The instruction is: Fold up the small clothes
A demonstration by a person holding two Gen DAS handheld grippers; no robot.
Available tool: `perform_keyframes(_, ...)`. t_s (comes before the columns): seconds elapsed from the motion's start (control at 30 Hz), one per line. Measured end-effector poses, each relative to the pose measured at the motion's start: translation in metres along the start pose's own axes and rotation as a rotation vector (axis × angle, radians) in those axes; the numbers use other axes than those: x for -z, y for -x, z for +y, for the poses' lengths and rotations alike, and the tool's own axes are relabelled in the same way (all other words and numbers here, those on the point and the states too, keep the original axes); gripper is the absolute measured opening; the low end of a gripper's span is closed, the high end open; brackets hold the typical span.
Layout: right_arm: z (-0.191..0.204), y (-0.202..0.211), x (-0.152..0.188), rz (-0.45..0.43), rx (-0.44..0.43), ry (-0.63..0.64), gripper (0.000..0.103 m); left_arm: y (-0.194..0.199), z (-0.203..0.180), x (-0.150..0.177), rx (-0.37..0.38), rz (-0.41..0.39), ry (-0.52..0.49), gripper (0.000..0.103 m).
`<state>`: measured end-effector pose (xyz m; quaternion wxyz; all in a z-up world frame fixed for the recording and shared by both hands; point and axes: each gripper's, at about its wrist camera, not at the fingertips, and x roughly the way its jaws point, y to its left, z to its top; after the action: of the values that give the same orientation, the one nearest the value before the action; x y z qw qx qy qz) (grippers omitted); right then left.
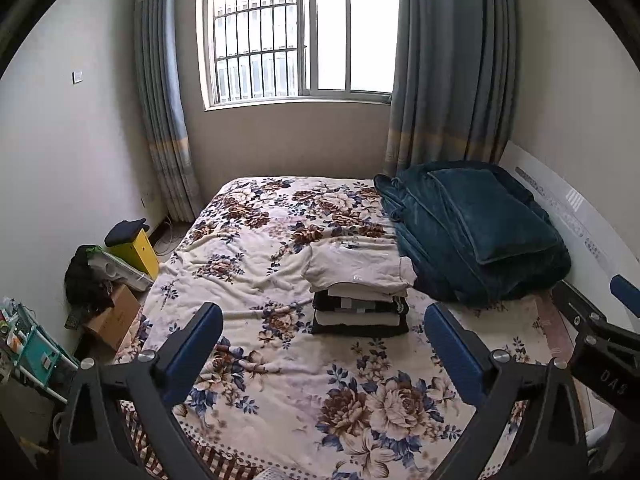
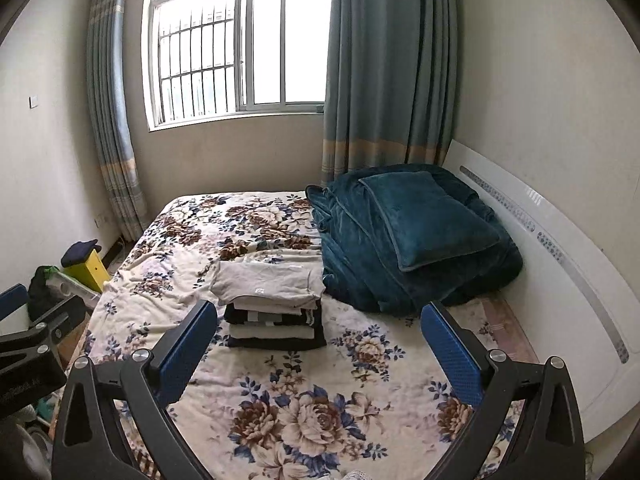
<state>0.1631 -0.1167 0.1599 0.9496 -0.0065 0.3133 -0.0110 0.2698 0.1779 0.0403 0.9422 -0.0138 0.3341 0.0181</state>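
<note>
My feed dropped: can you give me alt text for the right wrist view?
The open right gripper hovers empty over a floral bedspread, facing a stack of folded clothes. A teal blanket is heaped right of it, under the window.

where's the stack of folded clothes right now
In both wrist views the stack of folded clothes sits mid-bed on the floral bedspread, just left of the teal blanket pile.

The left gripper (image 1: pixel 324 326) and right gripper (image 2: pixel 319 324) look alike: black angular frames with triangular cut-outs and round silver screws. Their fingers (image 1: pixel 456 354) carry textured blue pads (pale lettering marks one black body).
</note>
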Motion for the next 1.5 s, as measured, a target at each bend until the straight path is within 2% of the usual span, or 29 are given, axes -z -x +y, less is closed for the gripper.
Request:
perform_keyframes(0.73,-0.005,0.0,0.002,0.017,-0.052,0.003,0.103,0.014,-0.004,0.0,-0.006,-0.002,-0.006,0.103)
perform_keyframes(1.5,-0.004,0.003,0.004,0.001,-0.047,0.003,0.103,0.02,-0.006,-0.003,0.0,-0.002,-0.012,0.103)
